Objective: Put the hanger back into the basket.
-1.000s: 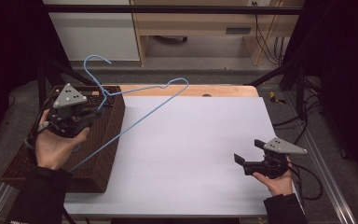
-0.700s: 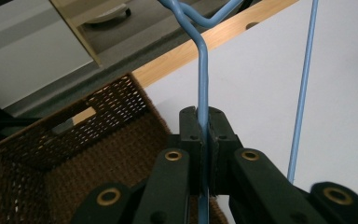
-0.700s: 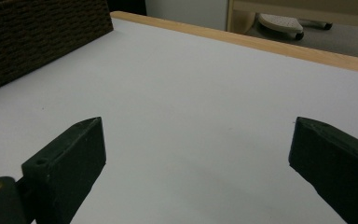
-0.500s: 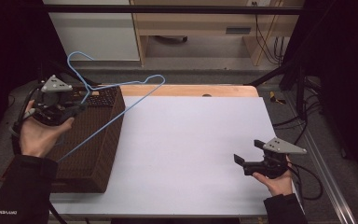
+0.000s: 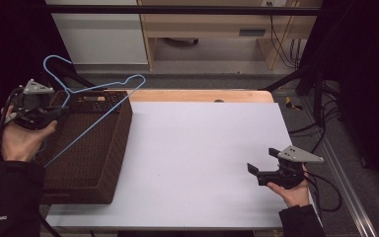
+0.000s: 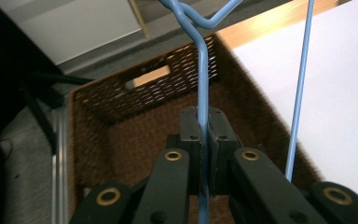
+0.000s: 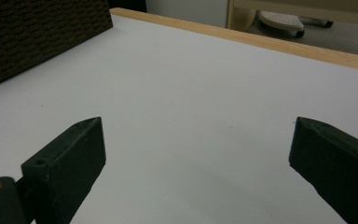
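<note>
A light blue wire hanger (image 5: 96,109) hangs tilted over the brown wicker basket (image 5: 117,143) at the table's left side. My left gripper (image 5: 61,111) is shut on one of the hanger's wires above the basket's left rim. In the left gripper view the blue wire (image 6: 202,70) runs up from between the closed jaws of the left gripper (image 6: 204,140), over the basket's inside (image 6: 135,140). My right gripper (image 5: 262,167) rests low at the table's front right, open, with nothing between its fingers (image 7: 70,154).
The white tabletop (image 5: 197,148) has a wooden strip along its far edge (image 5: 197,96). Cables (image 5: 325,192) trail off the right side. A white cabinet (image 5: 98,29) and a wooden shelf unit (image 5: 212,24) stand behind the table.
My left gripper has carried the hanger leftward and back, from over the basket's right part to its left rim. The right gripper has stayed still and open.
</note>
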### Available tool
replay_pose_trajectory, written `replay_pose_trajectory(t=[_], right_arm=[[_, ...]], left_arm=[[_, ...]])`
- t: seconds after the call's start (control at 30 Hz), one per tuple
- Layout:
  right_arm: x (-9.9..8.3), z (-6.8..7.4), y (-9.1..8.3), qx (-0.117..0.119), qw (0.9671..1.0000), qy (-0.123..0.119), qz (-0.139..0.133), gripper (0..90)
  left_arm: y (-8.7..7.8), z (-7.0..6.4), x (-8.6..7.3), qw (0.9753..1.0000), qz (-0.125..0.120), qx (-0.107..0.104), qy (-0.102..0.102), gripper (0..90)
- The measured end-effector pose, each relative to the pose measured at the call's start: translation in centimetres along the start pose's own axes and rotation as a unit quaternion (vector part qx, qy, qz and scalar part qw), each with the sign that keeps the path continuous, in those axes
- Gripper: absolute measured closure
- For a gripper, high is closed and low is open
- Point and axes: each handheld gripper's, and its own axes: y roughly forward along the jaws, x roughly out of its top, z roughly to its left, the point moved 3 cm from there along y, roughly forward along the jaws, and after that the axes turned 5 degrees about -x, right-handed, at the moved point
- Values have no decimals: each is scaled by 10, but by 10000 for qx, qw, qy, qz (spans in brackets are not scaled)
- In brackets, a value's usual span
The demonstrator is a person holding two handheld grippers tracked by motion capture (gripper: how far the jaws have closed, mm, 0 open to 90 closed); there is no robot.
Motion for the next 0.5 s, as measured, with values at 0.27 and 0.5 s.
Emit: replay_pose_trajectory(t=[0.27, 0.5], right_arm=[[0, 1, 1, 19, 10000, 7, 6, 41], [-1, 1, 2, 13, 10000, -10, 36, 39]], left_arm=[[4, 23, -21, 9999, -15, 127, -55, 870], [11, 40, -32, 9996, 35, 255, -98, 870]])
